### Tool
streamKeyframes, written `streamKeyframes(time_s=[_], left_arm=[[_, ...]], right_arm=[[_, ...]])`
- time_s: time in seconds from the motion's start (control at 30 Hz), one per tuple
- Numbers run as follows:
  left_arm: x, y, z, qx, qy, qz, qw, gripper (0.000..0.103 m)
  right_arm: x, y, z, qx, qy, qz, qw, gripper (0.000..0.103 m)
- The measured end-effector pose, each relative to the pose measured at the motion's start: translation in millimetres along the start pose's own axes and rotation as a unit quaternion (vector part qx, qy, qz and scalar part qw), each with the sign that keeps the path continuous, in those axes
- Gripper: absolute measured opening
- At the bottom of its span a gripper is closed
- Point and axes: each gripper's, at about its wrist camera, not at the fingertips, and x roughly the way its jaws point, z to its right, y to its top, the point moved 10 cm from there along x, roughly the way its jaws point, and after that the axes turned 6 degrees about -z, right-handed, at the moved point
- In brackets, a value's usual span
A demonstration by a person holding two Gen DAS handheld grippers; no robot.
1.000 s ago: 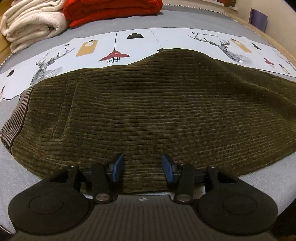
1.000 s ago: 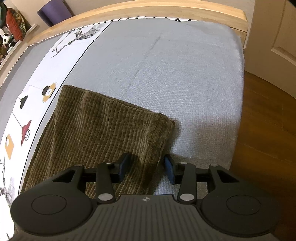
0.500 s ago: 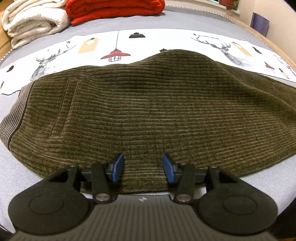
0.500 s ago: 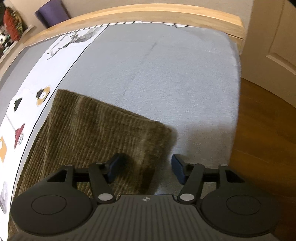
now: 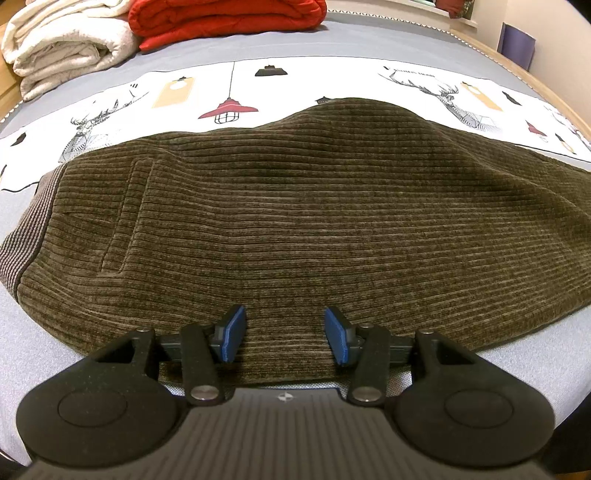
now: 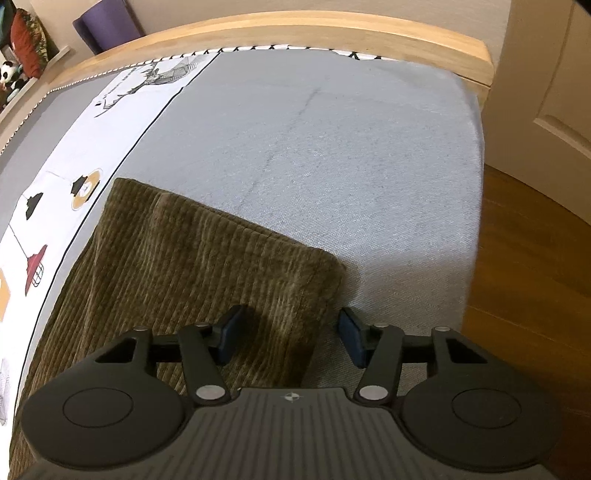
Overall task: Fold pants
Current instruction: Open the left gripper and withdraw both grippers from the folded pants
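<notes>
Olive-brown corduroy pants [image 5: 295, 229] lie flat across the bed, with the grey ribbed waistband [image 5: 26, 240] at the left. My left gripper [image 5: 283, 339] is open and empty, its blue pads over the pants' near edge. In the right wrist view the leg end of the pants [image 6: 207, 273] lies on the grey sheet. My right gripper [image 6: 290, 336] is open and empty, with its jaws on either side of the hem's near corner [image 6: 325, 273].
A folded cream blanket [image 5: 62, 40] and a red duvet [image 5: 229, 14] lie at the far side of the bed. A patterned white strip [image 5: 332, 81] runs behind the pants. The wooden bed frame [image 6: 295, 37], a door and wood floor [image 6: 528, 266] are to the right.
The right gripper has opened wider and shifted slightly around the hem corner. The left gripper has edged a little forward over the pants' edge and stays open.
</notes>
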Motion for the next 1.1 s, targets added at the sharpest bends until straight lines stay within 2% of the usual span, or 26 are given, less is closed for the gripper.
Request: streamKeyframes(time_s=[0.4,0.43,0.47,0.53,0.57,0.67,0.73,0.8,0.9,1.07,1.1], left_arm=[[0,0,0,0.0,0.0,0.0,1.0,0.053],[0,0,0,-0.001,0.0,0.0,1.0,0.053],[0,0,0,-0.001,-0.001,0.0,1.0,0.053],[0,-1,0,-0.001,-0.003,0.0,1.0,0.054],[0,-1,0,-0.002,-0.004,0.0,1.0,0.054],[1,0,-1,-0.005,-0.01,-0.002,0.9999,0.055],[1,0,-1,-0.007,-0.013,-0.003,0.9999,0.056],[2,1,1,-0.006,-0.013,-0.004,0.9999,0.059],[3,1,2,-0.005,-0.012,-0.005,0.9999,0.06],[4,1,2,-0.004,-0.013,-0.005,0.9999,0.061],[4,1,2,-0.004,-0.014,-0.004,0.9999,0.061]], right_arm=[[-1,0,-1,-0.006,-0.005,0.002,1.0,0.058],[-2,0,-2,-0.005,0.0,0.001,1.0,0.055],[-2,0,-4,-0.007,0.01,-0.001,1.0,0.039],[-9,3,-7,0.0,0.048,0.002,0.999,0.021],[-16,8,-5,0.018,0.073,0.014,0.997,0.02],[-29,19,8,0.092,0.156,0.025,0.983,0.02],[-30,21,21,0.131,0.17,0.022,0.976,0.021],[-29,22,35,0.159,0.16,0.028,0.974,0.025],[-27,24,52,0.172,0.127,0.028,0.976,0.028],[-12,16,55,0.189,0.134,-0.014,0.973,0.048],[-10,14,52,0.187,0.136,-0.019,0.973,0.048]])
